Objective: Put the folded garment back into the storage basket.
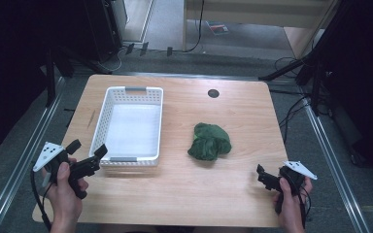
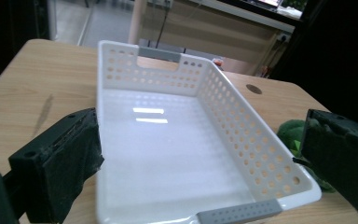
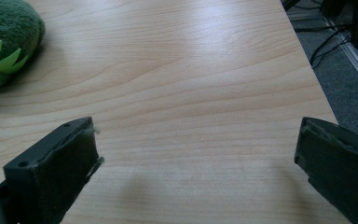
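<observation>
high view, going left to right: the left gripper (image 1: 87, 154) is held in a hand (image 1: 67, 191) above the near left corner of the wooden counter (image 1: 223, 184), with its jaws spread wide and their tips just beside the near short wall of a white perforated plastic basket (image 1: 126, 92). the basket sits on the left half of the counter, its long sides running away from the person, with grey handle strips at both short ends and nothing inside. to the right of it, well apart and near the counter's middle, lies a green plush toy (image 1: 209, 141), bunched in a heap. a small dark round hole (image 1: 213, 93) is set in the counter beyond the toy. at the near right corner the right gripper (image 1: 263, 177) is held in the other hand (image 1: 291, 201), near the toy but clear of it. the left gripper view looks along the basket (image 2: 256, 140) between two widely parted jaws, with a bit of the toy (image 2: 291, 133) by the right jaw. the right gripper view shows bare counter (image 3: 191, 93) between wide-open jaws that hold nothing, and the toy (image 3: 7, 28), with a light green jagged trim, at the upper left.
</observation>
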Available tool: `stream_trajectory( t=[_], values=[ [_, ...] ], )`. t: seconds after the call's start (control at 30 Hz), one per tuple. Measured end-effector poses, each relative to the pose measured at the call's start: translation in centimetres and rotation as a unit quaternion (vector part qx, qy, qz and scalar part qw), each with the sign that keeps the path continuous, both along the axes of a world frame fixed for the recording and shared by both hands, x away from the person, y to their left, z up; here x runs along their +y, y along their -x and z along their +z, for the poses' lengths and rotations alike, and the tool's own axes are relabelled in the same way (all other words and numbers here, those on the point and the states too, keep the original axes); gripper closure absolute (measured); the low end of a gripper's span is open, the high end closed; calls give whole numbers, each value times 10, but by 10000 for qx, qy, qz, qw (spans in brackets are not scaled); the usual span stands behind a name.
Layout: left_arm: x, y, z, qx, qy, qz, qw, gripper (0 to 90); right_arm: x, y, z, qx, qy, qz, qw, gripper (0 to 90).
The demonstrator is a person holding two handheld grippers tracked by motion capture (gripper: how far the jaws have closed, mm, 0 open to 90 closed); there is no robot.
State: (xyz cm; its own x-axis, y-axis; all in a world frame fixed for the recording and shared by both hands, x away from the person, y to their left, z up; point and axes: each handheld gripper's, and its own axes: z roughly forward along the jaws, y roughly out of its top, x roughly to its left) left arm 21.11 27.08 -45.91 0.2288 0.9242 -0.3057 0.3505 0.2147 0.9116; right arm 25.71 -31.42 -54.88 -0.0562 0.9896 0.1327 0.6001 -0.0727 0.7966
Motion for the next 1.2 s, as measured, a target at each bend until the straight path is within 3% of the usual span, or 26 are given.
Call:
stream_trajectory(
  t=[0.5, 0.83, 1.0, 1.2],
  values=[
    [-40, -26, 2, 142, -90, -386, 9991, 0, 0, 0, 0, 6, -35, -13, 10000, 0],
    [-86, -43, 0, 259, -194, -811, 9962, 0, 0, 0, 0, 4, -21, -7, 10000, 0],
    [-101, -49, -1, 311, -183, -845, 9958, 0, 0, 0, 0, 1, -28, -4, 10000, 0],
    [-129, -57, -2, 410, -284, -1017, 9936, 0, 0, 0, 0, 8, -40, -8, 10000, 0]
  ],
)
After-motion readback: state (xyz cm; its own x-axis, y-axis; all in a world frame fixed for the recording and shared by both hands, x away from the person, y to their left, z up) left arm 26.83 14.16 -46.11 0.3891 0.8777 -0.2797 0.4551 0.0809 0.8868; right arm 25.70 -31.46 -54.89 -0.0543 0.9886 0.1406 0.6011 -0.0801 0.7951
